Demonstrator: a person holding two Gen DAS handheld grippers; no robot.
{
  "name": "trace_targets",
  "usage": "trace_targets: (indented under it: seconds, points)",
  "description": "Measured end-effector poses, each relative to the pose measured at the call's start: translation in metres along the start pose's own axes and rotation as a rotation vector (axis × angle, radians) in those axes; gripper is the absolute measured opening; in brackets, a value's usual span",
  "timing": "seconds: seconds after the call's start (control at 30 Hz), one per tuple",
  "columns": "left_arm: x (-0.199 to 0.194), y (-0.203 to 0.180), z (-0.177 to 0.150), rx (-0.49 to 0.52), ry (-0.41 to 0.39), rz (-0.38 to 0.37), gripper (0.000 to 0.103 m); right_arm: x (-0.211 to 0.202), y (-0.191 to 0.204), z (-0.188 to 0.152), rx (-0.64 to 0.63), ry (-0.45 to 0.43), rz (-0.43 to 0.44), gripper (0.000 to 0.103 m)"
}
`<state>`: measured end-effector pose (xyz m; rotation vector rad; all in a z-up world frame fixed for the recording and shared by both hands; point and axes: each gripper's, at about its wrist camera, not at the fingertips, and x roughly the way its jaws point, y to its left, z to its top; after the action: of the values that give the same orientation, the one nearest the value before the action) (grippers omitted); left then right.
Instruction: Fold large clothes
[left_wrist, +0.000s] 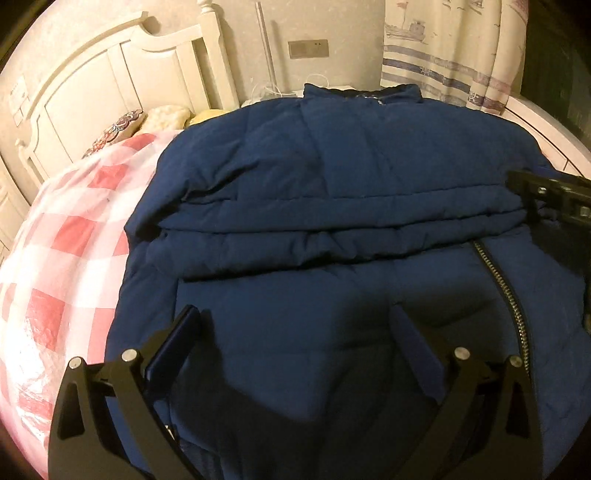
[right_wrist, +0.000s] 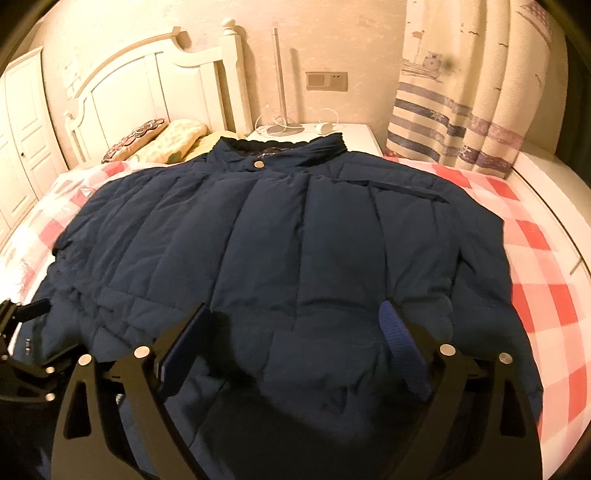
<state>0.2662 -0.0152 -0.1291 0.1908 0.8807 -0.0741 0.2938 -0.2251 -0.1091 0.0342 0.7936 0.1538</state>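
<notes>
- Jacket (right_wrist: 280, 240): dark navy blue, quilted, with a silver zipper (left_wrist: 506, 291) and one brass-coloured snap (right_wrist: 257, 164) at the collar.
- Bedspread (right_wrist: 546, 266) under the jacket: red-and-white check.
- Headboard (right_wrist: 147, 77) beyond the jacket: cream white.
- Curtain (right_wrist: 461, 92) beyond the jacket: cream with faded blue stripes and a boat print.
- Claws: black frames, blue pads (right_wrist: 404, 354).

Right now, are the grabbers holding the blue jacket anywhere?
No. Both the left gripper and the right gripper stand open above the jacket on the bed, pinching no fabric.
</notes>
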Motion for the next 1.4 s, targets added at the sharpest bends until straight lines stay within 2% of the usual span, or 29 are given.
trace_targets:
  seconds: [0.07,0.13,0.2,0.27,0.43,0.53,0.6,0.67,0.73,0.87,0.93,1.0,1.03,1.13,1.2,1.27,1.4]
  points:
    - [0.000,-0.002,0.000,0.005,-0.007,0.009,0.101,-0.016,0.007,-0.006,0.002,-0.011,-0.003,0.090]
    - [-0.001,-0.003,-0.001,0.007,-0.009,0.012,0.101,-0.031,0.021,-0.018,-0.036,-0.019,0.031,0.091]
    - [-0.002,-0.004,-0.001,0.005,-0.007,0.010,0.101,-0.032,0.039,-0.035,-0.123,0.030,0.036,0.091]
    - [-0.003,-0.003,-0.004,0.002,-0.010,0.002,0.101,-0.015,0.055,-0.053,-0.220,0.134,0.000,0.093]
    - [-0.004,-0.003,-0.004,0.004,-0.010,0.009,0.101,-0.021,0.056,-0.049,-0.180,0.174,-0.024,0.094]
    - [-0.003,-0.002,-0.004,0.004,-0.009,0.007,0.101,-0.039,0.064,-0.059,-0.227,0.158,0.009,0.094]
    - [-0.003,-0.002,-0.004,0.003,-0.009,0.005,0.101,-0.037,0.066,-0.075,-0.264,0.191,0.020,0.096]
    - [-0.004,-0.002,-0.004,0.000,-0.008,0.002,0.101,-0.037,0.057,-0.083,-0.235,0.181,0.065,0.097]
    - [-0.003,-0.002,-0.004,0.000,-0.007,0.001,0.101,-0.040,0.054,-0.081,-0.228,0.200,0.060,0.096]
    - [-0.021,0.013,-0.014,-0.048,-0.025,-0.006,0.101,-0.064,0.042,-0.083,-0.231,0.131,-0.025,0.096]
    - [-0.036,0.023,-0.028,-0.074,-0.040,-0.037,0.101,-0.071,0.022,-0.084,-0.181,0.108,-0.062,0.096]
    - [-0.047,0.033,-0.044,-0.095,-0.045,-0.037,0.101,-0.071,-0.010,-0.092,-0.096,0.112,-0.093,0.096]
    - [-0.052,0.039,-0.054,-0.106,-0.046,-0.038,0.101,-0.067,-0.020,-0.095,-0.067,0.128,-0.094,0.096]
    - [-0.053,0.058,-0.070,-0.162,-0.004,-0.063,0.101,-0.067,-0.039,-0.101,0.007,0.135,-0.007,0.097]
    - [-0.052,0.070,-0.073,-0.212,0.021,-0.059,0.101,-0.067,-0.034,-0.101,-0.014,0.142,-0.035,0.096]
    - [-0.063,0.071,-0.076,-0.219,-0.014,-0.021,0.100,-0.077,-0.025,-0.103,-0.032,0.123,-0.072,0.096]
    - [-0.099,0.043,-0.089,-0.107,-0.103,-0.054,0.101,-0.111,0.002,-0.108,-0.102,0.050,0.029,0.096]
